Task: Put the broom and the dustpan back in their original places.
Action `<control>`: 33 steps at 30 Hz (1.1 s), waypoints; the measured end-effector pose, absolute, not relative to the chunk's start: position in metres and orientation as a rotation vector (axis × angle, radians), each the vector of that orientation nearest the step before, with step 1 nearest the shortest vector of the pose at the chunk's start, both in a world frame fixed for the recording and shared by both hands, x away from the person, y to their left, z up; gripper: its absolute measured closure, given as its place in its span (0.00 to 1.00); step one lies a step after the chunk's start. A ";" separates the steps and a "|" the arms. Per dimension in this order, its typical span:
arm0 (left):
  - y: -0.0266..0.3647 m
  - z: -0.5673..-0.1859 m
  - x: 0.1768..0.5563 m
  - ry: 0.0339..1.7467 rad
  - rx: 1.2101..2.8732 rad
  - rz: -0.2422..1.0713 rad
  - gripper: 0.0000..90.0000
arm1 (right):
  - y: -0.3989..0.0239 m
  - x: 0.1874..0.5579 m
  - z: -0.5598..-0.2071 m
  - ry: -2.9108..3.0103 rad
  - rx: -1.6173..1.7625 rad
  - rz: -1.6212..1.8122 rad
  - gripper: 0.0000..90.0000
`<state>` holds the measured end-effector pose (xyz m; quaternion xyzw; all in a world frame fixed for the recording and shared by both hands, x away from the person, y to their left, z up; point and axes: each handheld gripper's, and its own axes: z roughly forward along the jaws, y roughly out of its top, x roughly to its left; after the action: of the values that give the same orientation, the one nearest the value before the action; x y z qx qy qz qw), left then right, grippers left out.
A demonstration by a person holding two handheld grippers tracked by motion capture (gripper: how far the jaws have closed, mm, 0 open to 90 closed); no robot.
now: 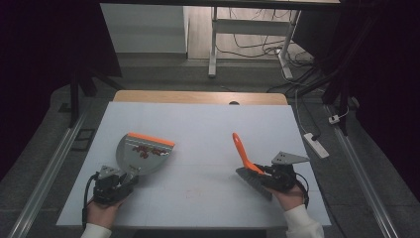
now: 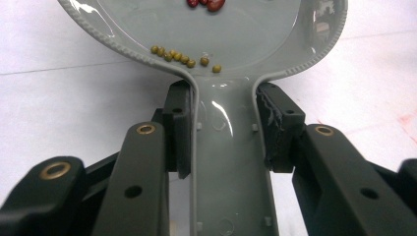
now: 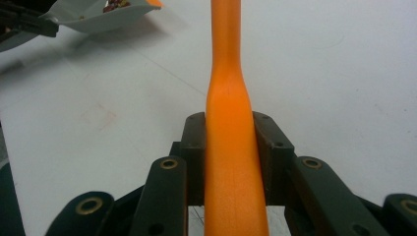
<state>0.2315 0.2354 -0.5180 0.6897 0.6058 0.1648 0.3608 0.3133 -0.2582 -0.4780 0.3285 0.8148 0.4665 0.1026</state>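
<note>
Beans (image 1: pixel 147 149) sit inside the grey dustpan (image 1: pixel 141 154), red ones toward its orange lip, a short row of small green ones (image 2: pixel 184 56) lying at the back wall just where the pan narrows into its handle. Dustpan rests near the left side of the white table (image 1: pixel 198 124); whether the lip touches the surface or is raised slightly I cannot tell, though the right gripper view suggests the pan is tilted with the lip off the table.

Left gripper (image 1: pixel 115 182): jaws clamped on the dustpan handle, pads pressed against both of its side walls. Right gripper (image 1: pixel 271 174): jaws clamped on the orange handle of the brush (image 1: pixel 246 161), bristles (image 1: pixel 253 182) down near the table, handle pointing up and away. Brush and dustpan are well apart.

Risks, as judged:
- Green beans lie at the throat of the handle. Tipping the pan backward could roll them down the handle channel toward the pads and out.
- Tipping forward, or a jerk, could send the red beans over the orange lip.
- Handle walls are thin plastic; the grip is on smooth sides, so the pan could twist in the jaws if loaded at the lip.
- Brush handle is smooth and tapered; a hard sweep could let it pivot between the pads.
</note>
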 end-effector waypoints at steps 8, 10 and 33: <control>0.233 -0.525 0.242 1.631 1.730 0.397 0.69 | -0.262 0.317 -0.487 2.426 1.056 1.334 0.78; 0.232 -0.527 0.244 1.657 1.725 0.404 0.69 | -0.263 0.320 -0.491 2.435 1.084 1.328 0.78; 0.214 -0.536 0.251 1.707 1.728 0.407 0.62 | -0.279 0.349 -0.505 2.383 1.245 1.182 0.65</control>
<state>0.2514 0.2144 -0.5361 0.6617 0.6535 0.1560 0.3328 0.3486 -0.2790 -0.5050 0.4217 0.8072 0.4002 0.1020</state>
